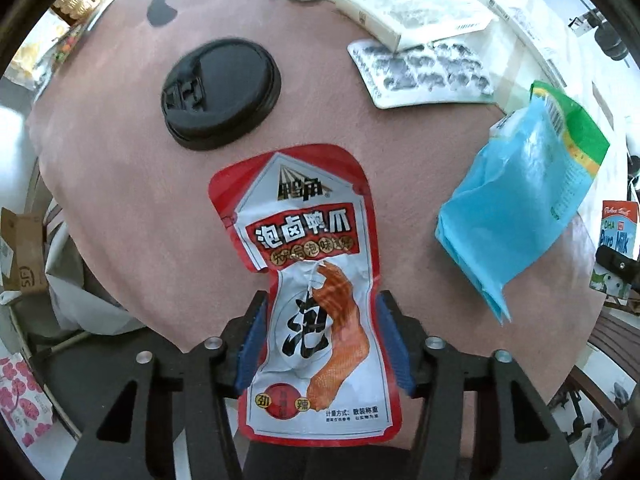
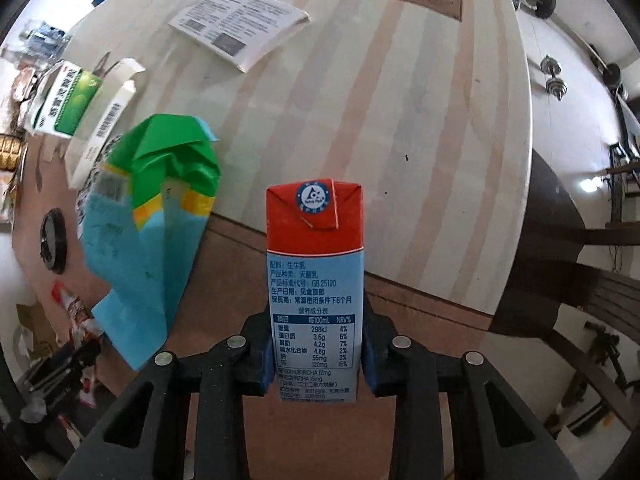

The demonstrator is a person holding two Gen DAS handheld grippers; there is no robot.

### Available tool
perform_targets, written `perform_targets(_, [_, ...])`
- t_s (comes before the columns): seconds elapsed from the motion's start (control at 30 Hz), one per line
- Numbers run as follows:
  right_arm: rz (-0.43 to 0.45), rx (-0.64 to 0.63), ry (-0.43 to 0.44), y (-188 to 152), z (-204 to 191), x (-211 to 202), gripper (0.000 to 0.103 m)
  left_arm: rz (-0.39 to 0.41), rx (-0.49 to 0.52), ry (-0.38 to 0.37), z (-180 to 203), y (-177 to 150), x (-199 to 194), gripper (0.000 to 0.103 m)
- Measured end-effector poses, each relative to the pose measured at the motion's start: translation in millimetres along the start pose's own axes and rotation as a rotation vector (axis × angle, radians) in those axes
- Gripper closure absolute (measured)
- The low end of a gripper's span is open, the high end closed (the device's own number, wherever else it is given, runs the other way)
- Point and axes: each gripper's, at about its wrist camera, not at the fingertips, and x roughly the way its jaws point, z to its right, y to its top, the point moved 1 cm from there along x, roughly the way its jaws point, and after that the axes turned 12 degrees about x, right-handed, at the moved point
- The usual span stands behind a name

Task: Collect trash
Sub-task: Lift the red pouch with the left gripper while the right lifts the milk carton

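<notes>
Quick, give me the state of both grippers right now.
Left gripper: closed on the red snack wrapper.
Right gripper: closed on the milk carton, held upright between its fingers.

Bare pink mat (image 1: 120, 200) lies open left of the black lid (image 1: 221, 94); blue bag (image 1: 516, 200) crowds the right.

Both cameras sit just behind their own fingers and look forward and downward, close over the tabletop. The left wrist view faces the pink mat (image 1: 120, 208) from near above. The right wrist view faces across the striped table (image 2: 400, 100). Both views take in the blue-green bag (image 1: 516, 200) (image 2: 148, 232) and the black cup lid (image 1: 222, 94) (image 2: 53, 240).
</notes>
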Motion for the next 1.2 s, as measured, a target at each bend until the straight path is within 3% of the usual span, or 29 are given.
perform_targets(0.1, [0.001,-0.002,-0.009,-11,-2,-1,0.068,-0.038,-0.034,-0.093,-10,-5,17,0.044])
perform_targets(0.27, [-0.02,0.032,0.006,-20,-3,6,0.068,0.013,-0.098,-0.215,-25,-19,7,0.044])
perform_targets(0.5, [-0.031,0.055,0.024,-23,0,15,0.068,0.013,-0.12,-0.176,-25,-16,11,0.042])
perform_targets(0.57, [-0.037,0.051,0.018,-8,5,18,0.068,-0.002,-0.118,-0.158,-19,-16,11,0.042])
perform_targets(0.73, [-0.053,0.05,0.025,-6,-3,21,0.067,0.013,-0.122,-0.21,-15,-12,-3,0.042])
perform_targets(0.87, [-0.078,0.073,0.037,-2,-4,31,0.046,-0.003,-0.187,-0.232,-26,-10,8,0.042])
perform_targets(1.03, [-0.076,0.087,0.038,3,-9,40,0.042,0.01,-0.335,-0.237,-38,-6,3,0.041])
perform_targets(1.1, [-0.071,0.091,0.034,4,-10,41,0.042,0.001,-0.355,-0.202,-39,-3,3,0.041])
perform_targets(1.2, [-0.052,0.079,0.011,6,-18,41,0.045,-0.008,-0.29,-0.117,-27,2,3,0.042])
